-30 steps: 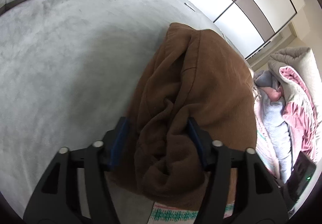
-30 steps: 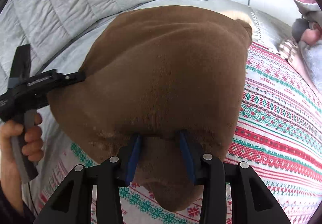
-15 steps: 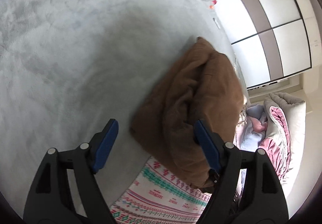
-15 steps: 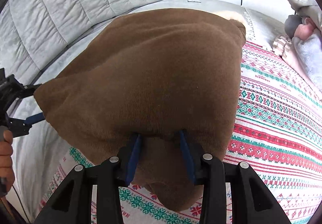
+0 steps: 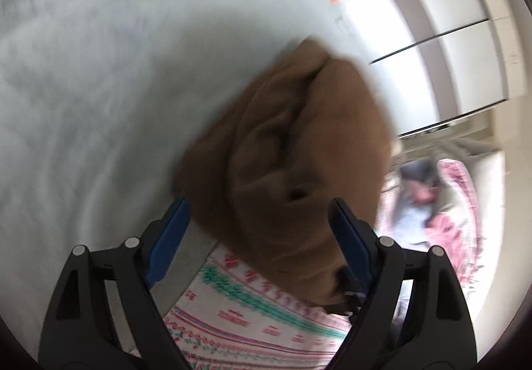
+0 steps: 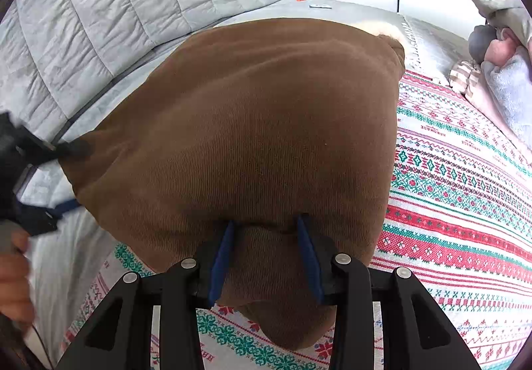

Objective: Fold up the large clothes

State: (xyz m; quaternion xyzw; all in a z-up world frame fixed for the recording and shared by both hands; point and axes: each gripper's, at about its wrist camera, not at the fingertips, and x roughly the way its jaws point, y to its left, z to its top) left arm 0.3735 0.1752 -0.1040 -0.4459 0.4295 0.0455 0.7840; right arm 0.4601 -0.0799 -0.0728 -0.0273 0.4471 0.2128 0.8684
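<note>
Pinching near edge of brown garment (image 6: 266,124), right gripper (image 6: 266,257) clamps; left gripper (image 5: 259,230) gapes wide, empty. Bundle folded over, flattening left.

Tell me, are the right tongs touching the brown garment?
Touching. The right wrist view shows the right tongs shut on a fold of the brown garment.
</note>
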